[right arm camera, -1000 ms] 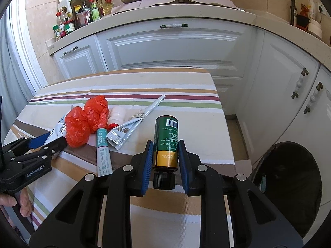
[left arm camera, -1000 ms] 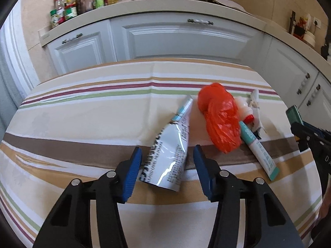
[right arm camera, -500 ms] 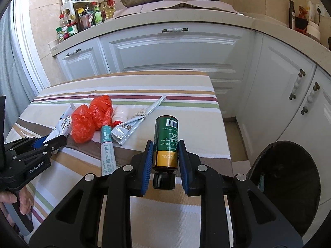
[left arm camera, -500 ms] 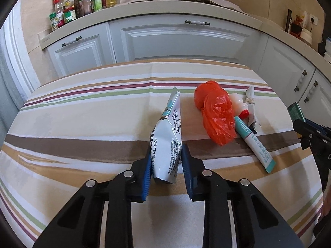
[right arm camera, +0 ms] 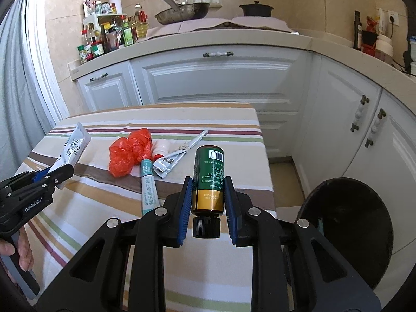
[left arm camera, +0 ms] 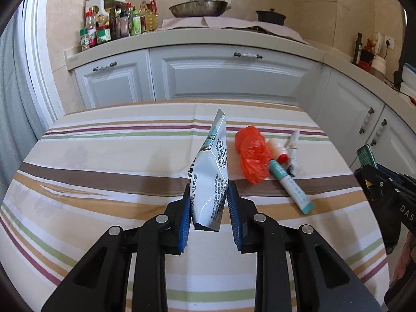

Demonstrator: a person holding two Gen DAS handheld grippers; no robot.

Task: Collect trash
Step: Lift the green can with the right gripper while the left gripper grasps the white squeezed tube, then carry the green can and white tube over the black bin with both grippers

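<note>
Left gripper (left arm camera: 209,217) clamped on the white milk powder sachet (left arm camera: 211,179), blue pads (left arm camera: 185,225) pressing both sides near its lower end. Sachet tilted up and away, lifted off the striped tablecloth (left arm camera: 104,161). Further right on the cloth: crumpled orange plastic bag (left arm camera: 251,157), small white bottle with red cap (left arm camera: 277,150) just beside it, teal-and-white tube (left arm camera: 291,186) angled toward the table's near right edge. Right gripper and its green load just peeking in at the right edge.

Over to the right wrist view: right gripper (right arm camera: 208,204) squeezed tight on the green and gold bottle (right arm camera: 208,179), black cap toward the camera, barcode end pointing away, held above the table's right side. Round black trash bin (right arm camera: 348,236) low on the floor to the right, beside the white cabinets (right arm camera: 351,140). Orange bag, tube and a flattened silver wrapper (right arm camera: 179,154) lying clustered on the cloth.
</note>
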